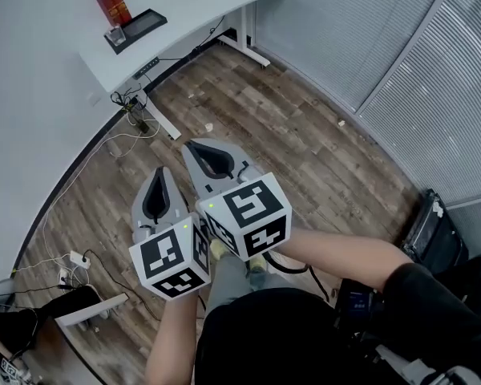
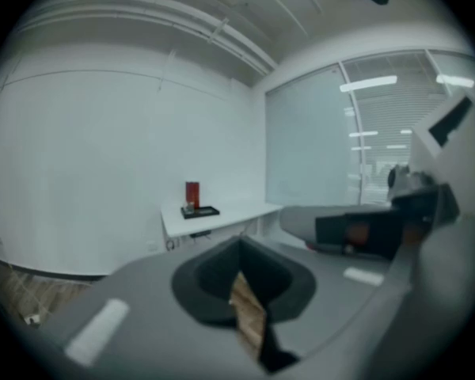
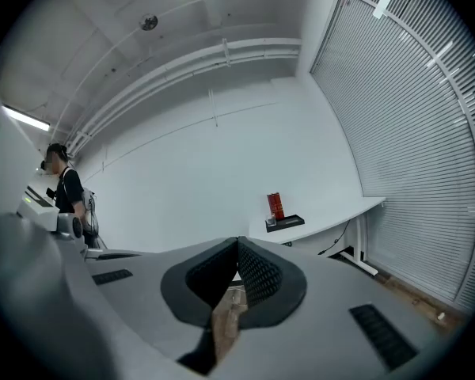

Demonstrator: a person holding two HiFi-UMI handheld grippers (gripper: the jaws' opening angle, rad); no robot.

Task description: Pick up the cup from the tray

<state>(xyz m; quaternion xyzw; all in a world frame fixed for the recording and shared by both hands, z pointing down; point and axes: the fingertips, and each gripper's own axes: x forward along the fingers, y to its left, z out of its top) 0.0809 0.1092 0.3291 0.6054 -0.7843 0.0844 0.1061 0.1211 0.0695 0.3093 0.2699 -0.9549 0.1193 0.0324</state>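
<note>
A small clear cup stands on the black tray on a white desk, far off at the top left of the head view, beside a red box. Both grippers hang over the wooden floor, well short of the desk. My left gripper and right gripper are side by side, jaws shut with nothing between them. In the left gripper view the tray and red box lie beyond the jaw tips. In the right gripper view the tray and cup sit right of the tips.
Cables and a power strip lie on the floor by the wall at the left. Slatted blinds cover the wall on the right, with a black case below them. A person stands far off at the left of the right gripper view.
</note>
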